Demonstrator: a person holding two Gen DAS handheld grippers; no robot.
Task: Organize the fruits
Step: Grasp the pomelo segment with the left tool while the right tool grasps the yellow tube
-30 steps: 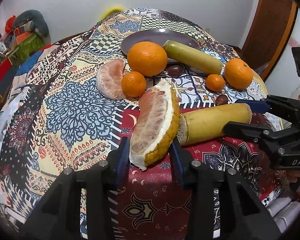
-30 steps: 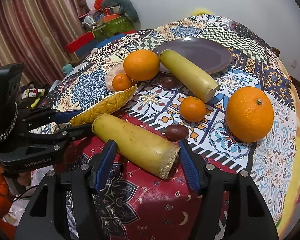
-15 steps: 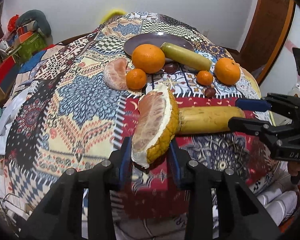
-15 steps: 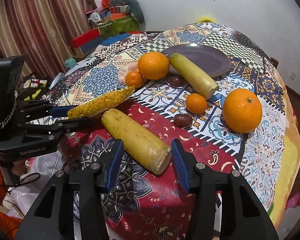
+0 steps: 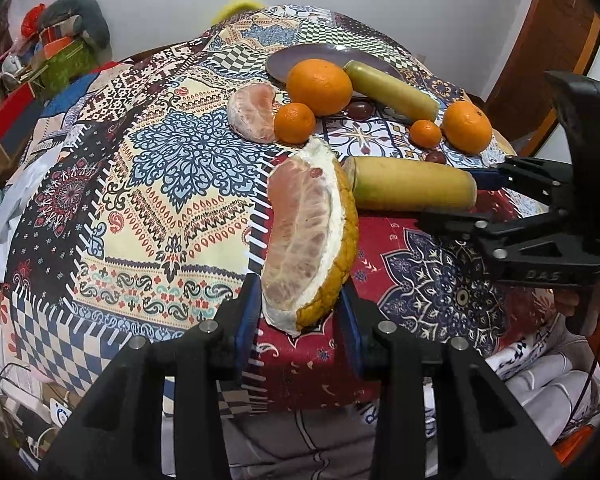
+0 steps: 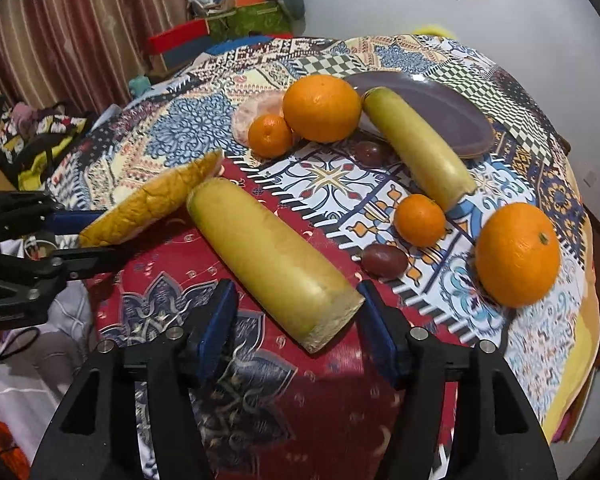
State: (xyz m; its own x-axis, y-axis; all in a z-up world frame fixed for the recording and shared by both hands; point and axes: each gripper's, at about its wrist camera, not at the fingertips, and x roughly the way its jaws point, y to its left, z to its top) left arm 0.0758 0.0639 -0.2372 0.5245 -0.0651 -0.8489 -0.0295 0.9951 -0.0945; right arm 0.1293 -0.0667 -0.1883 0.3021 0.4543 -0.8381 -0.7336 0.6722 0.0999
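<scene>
Near the counter's [image 5: 172, 208] front edge, my left tongs [image 5: 298, 312] pinch the pomelo wedge [image 5: 310, 236] by its lower tip, peel outward for grip. My right tongs [image 6: 296, 316] clasp the yellow stalk [image 6: 268, 256] at its cut end, both lifted toward the plate [image 6: 440, 112].

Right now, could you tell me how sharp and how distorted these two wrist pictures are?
Left wrist view: strong fisheye bulge with dark vignetted corners; the pomelo wedge between the left gripper fingers is sharp. Right wrist view: same bulge; the large orange at right looks slightly smeared, while the yellow cut stalk stays fairly crisp.
</scene>
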